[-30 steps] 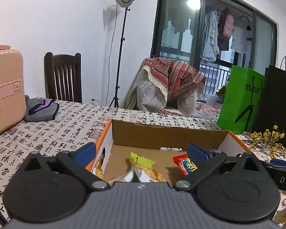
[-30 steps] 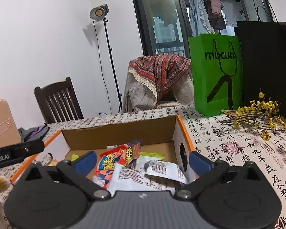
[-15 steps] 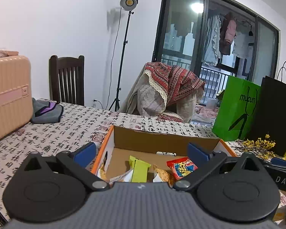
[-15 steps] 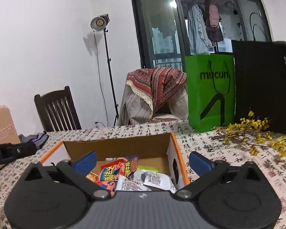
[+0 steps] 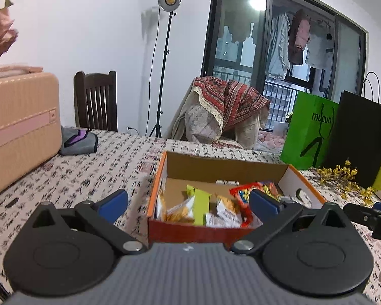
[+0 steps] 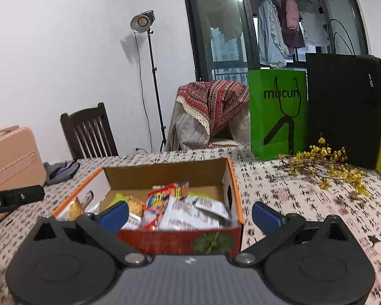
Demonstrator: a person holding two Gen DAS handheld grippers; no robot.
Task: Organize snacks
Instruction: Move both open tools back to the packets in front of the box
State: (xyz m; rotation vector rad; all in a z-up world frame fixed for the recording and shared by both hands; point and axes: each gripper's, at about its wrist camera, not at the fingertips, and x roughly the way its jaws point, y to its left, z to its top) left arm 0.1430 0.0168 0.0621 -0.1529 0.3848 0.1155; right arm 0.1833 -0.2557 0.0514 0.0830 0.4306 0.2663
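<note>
Cardboard box (image 6: 165, 178) brims with loose snack packets (image 6: 188, 211); both the left gripper (image 5: 188, 203) and right gripper (image 6: 189, 212) hold fingers wide, empty. Careless reaching risks spilling packets over its rim.

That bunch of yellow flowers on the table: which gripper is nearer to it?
The right gripper. It faces the snack box's right end, with the yellow flowers just beyond, to its right. The left gripper sits at the box's left end, farther away.
</note>
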